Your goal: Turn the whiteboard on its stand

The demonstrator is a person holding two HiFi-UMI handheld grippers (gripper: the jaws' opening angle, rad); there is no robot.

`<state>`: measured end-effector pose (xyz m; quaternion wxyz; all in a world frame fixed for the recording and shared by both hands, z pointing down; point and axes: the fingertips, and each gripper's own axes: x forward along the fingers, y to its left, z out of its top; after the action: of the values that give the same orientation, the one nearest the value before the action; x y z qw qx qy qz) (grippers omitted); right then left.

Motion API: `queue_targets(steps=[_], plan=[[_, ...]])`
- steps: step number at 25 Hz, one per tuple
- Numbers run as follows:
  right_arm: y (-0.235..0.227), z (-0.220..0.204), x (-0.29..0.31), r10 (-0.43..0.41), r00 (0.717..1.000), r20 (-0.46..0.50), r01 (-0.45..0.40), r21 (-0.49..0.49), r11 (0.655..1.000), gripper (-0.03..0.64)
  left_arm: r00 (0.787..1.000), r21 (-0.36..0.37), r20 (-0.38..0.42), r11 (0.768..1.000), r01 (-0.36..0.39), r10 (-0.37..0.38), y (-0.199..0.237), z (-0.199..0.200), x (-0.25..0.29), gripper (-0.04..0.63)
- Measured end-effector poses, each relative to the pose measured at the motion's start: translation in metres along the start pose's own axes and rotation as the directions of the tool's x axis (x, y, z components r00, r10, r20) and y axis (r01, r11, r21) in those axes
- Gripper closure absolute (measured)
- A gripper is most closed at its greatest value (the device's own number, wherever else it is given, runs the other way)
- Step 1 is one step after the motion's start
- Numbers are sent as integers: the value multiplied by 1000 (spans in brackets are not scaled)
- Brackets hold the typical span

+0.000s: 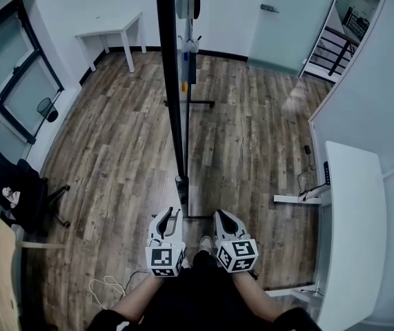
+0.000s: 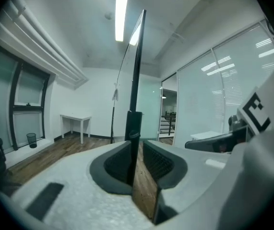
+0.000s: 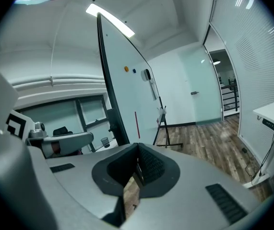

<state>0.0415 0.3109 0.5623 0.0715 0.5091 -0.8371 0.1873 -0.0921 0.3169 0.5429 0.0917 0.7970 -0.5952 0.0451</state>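
Whiteboard: one whiteboard, tall and dark-framed, stands edge-on in the middle of the room and runs straight away from the person.
Stand: one stand carries it. Two cross-feet show on the wood floor, one at the far end and one at the near end.
On the board: one orange magnet, one blue magnet and one red stroke mark the white face in the right gripper view.
Tools: two, side by side low in the head view, each bearing one marker cube.
Left tool: the left tool is at the board's near end. Its jaws are apart, with the dark near edge of the frame between them. In the left gripper view the edge sits toward the left-hand pad. Bare floor shows between it and the other pad, so the frame is not clamped.
Right tool: the right tool hangs just right of the near end, apart from the board. Its jaws are drawn together with nothing between them. The board's white face stretches away on its left.
Surfaces: two white ones, a small white surface by the far wall and a long white surface along the right wall.
Left wall: one black chair and one wire bin stand well clear of the board.
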Motion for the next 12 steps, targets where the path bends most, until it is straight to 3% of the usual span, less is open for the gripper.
queue_targets(steps=[1,2,12], plan=[[2,-1,0,1,1000,-1,-1,-2,1000,606,1000,1,17,1000,-22,22,2,6,-4,541],[3,-1,1,2,1000,-1,-2,-2,1000,606,999,1,34,999,-39,39,3,11,-7,563],[11,-13,-1,9,1000,-14,-9,-1,1000,606,999,-6,44,1000,-18,19,-1,8,-9,574]])
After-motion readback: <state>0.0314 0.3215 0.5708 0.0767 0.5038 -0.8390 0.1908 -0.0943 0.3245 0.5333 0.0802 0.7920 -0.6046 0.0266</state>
